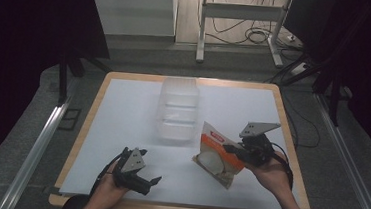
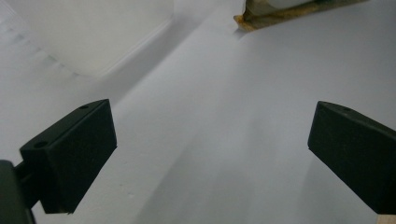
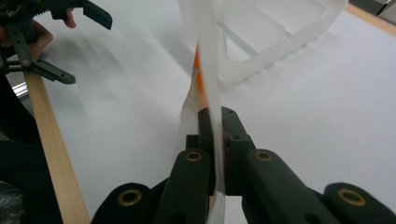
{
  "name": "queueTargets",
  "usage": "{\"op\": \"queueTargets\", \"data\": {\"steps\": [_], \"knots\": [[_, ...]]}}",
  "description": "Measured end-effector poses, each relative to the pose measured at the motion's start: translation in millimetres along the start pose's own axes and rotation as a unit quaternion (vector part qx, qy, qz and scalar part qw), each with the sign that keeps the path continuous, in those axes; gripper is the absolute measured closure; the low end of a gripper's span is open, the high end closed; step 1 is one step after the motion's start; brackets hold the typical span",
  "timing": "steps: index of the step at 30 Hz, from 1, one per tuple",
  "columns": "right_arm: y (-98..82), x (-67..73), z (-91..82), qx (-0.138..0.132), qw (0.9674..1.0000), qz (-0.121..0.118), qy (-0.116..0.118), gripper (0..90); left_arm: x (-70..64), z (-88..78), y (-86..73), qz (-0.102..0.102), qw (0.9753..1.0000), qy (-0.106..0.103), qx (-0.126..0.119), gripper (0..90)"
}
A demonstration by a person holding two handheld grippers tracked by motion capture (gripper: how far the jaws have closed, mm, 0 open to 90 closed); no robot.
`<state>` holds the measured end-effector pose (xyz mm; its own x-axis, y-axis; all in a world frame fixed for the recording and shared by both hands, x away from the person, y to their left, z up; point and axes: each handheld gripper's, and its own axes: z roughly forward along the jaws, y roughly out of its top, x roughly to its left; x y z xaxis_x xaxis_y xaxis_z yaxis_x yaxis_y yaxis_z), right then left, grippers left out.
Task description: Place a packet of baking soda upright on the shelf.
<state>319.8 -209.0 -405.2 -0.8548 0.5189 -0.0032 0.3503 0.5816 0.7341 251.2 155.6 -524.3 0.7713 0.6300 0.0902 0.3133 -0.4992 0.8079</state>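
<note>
An orange and white snack bag (image 1: 218,153) stands tilted on the white table top, with its lower corner touching the surface. My right gripper (image 1: 231,149) is shut on the bag's right edge; in the right gripper view the jaws pinch the thin bag edge (image 3: 211,93) between them. My left gripper (image 1: 156,180) rests low near the front left of the table, open, with nothing between its jaws. The left gripper view has the bag's bottom edge (image 2: 285,13) at the top. A clear plastic bin (image 1: 178,108) stands at the table's middle back.
The white sheet (image 1: 121,124) covers a wooden-edged table (image 1: 291,143). The bin's translucent wall (image 2: 88,32) lies ahead and left of my left gripper. Beyond the table are a metal stand (image 1: 240,23) and cables on the floor.
</note>
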Motion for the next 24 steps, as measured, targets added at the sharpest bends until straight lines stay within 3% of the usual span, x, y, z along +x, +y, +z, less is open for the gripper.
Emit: {"op": "queueTargets", "data": {"steps": [13, 24], "knots": [[18.4, -10.6, -11.1, 0.006, 0.9993, -0.015, -0.035, 88.4, 0.8, -0.4, -0.1, 0.0, 1.0, 0.002, -0.001, 1.2], [45.2, -25.9, -20.3, -0.013, 0.9982, -0.02, -0.054, 88.4, 2.2, -2.2, -0.1, 0.002, 1.0, 0.003, -0.002, 1.2]]}}
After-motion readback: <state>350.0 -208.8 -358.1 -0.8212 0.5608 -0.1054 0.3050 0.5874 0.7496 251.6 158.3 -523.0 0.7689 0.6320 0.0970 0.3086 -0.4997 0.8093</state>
